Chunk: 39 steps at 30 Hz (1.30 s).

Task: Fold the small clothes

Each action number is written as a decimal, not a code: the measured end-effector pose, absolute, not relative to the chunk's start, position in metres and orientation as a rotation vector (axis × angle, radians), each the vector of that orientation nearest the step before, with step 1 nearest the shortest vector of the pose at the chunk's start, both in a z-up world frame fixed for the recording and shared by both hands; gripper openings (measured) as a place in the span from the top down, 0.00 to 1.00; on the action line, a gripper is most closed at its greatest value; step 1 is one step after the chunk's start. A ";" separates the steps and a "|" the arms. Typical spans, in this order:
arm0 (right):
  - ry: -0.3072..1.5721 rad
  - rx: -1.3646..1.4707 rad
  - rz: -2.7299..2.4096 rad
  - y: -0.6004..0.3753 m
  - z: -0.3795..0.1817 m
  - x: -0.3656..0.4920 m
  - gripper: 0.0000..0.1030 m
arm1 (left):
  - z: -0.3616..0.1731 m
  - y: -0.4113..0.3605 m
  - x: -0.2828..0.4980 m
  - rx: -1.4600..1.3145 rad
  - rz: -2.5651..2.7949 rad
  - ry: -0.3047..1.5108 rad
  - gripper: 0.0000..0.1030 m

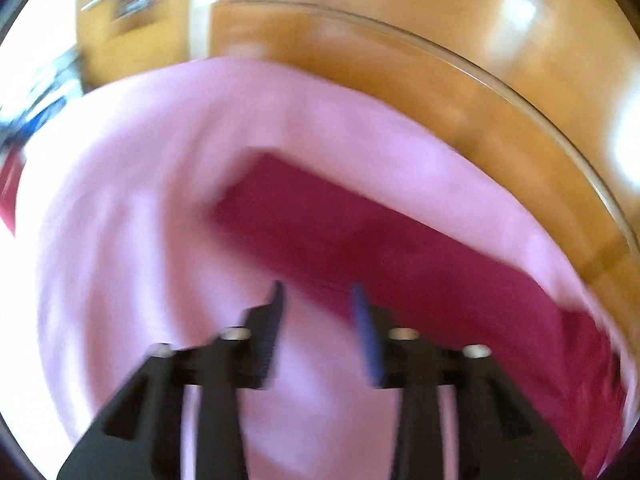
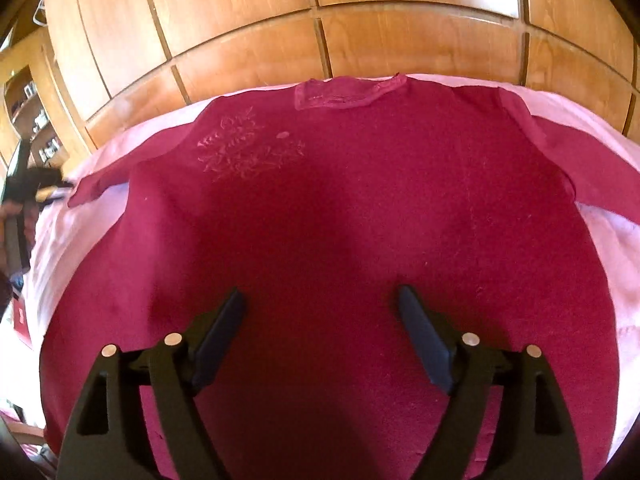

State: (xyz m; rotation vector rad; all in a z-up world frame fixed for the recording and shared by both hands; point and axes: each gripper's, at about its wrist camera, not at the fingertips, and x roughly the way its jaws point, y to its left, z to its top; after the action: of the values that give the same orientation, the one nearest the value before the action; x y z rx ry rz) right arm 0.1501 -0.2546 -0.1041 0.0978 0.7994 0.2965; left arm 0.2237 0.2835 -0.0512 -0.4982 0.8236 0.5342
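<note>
Crimson shirt [image 2: 340, 208]: lying flat, inside out, on a pink sheet [image 2: 612, 280], collar at 12 o'clock, sleeves reaching toward 10 and 2 o'clock.

Right claw [image 2: 322, 300]: hovering over the shirt's lower body, fingers spreading wide, released, gripping nothing.

Left claw [image 1: 318, 294]: blurred, narrowly parted, empty, pointing at one sleeve [image 1: 360, 236] running toward 4 o'clock.

Wooden panelling [image 2: 280, 20]: standing behind.

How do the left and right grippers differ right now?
The right gripper has its fingers spread wide; the left gripper has a narrower gap. The right one hangs over the red shirt; the left one is mostly over the pink sheet, near a sleeve. Both hold nothing.
</note>
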 end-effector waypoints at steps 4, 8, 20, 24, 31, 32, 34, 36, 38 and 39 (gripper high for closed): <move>0.800 0.073 0.289 -0.248 -0.104 0.152 0.17 | -0.062 0.358 0.197 -0.663 0.581 0.797 0.56; 0.800 0.063 0.276 -0.248 -0.104 0.153 0.16 | -0.067 0.388 0.200 -0.688 0.540 0.799 0.56; 0.806 0.027 0.244 -0.240 -0.105 0.154 0.14 | -0.083 0.366 0.252 -0.523 0.472 0.872 0.95; 0.802 0.033 0.241 -0.240 -0.105 0.154 0.14 | -0.063 0.359 0.217 -0.531 0.494 0.785 0.95; 0.796 0.045 0.253 -0.242 -0.106 0.154 0.13 | -0.088 0.352 0.211 -0.417 0.598 0.888 0.95; 0.795 0.045 0.254 -0.243 -0.106 0.154 0.13 | -0.086 0.351 0.212 -0.425 0.615 0.889 0.94; 0.793 0.049 0.257 -0.244 -0.106 0.154 0.13 | -0.078 0.348 0.213 -0.476 0.633 0.880 0.94; 0.791 0.056 0.263 -0.246 -0.105 0.154 0.13 | -0.065 0.337 0.211 -0.456 0.639 0.850 0.94; 0.790 0.063 0.270 -0.248 -0.105 0.154 0.13 | -0.047 0.320 0.203 -0.407 0.619 0.801 0.94; 0.790 0.067 0.273 -0.249 -0.105 0.154 0.13 | -0.038 0.307 0.201 -0.395 0.593 0.776 0.94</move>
State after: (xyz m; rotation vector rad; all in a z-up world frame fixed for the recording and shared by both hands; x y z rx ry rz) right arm 0.1542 -0.2490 -0.1047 0.0673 0.7896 0.2733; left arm 0.2008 0.3070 -0.0381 -0.3948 0.7756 0.5935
